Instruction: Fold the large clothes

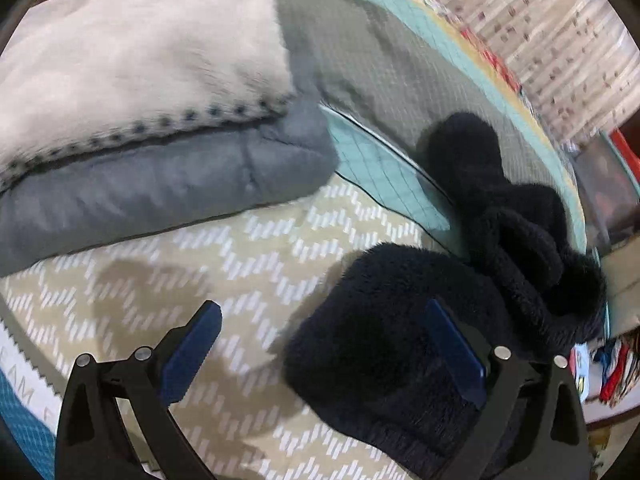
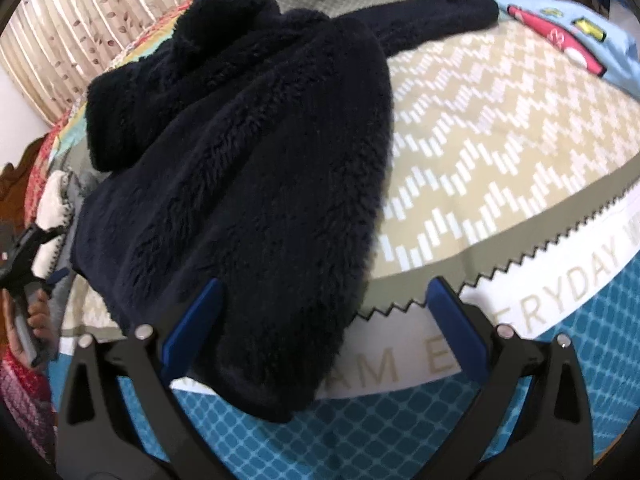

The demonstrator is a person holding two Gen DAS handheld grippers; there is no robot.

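A dark navy fleece garment (image 2: 240, 152) lies bunched on the beige zigzag-patterned bedspread (image 2: 500, 128); one sleeve stretches toward the far right. It also shows in the left wrist view (image 1: 400, 344), with a sleeve running away toward the back. My left gripper (image 1: 324, 324) is open just above the bed, its right finger over the garment's near edge. My right gripper (image 2: 324, 304) is open, its jaws astride the garment's near hem without closing on it. The left gripper also shows at the left edge of the right wrist view (image 2: 28, 248).
A folded pile of a cream fleece blanket (image 1: 132, 56) on a grey quilt (image 1: 160, 184) sits at the left. A light blue cloth with red patches (image 2: 568, 40) lies far right. Curtains (image 2: 80, 32) hang behind the bed. The bed edge with lettering (image 2: 540, 292) is near.
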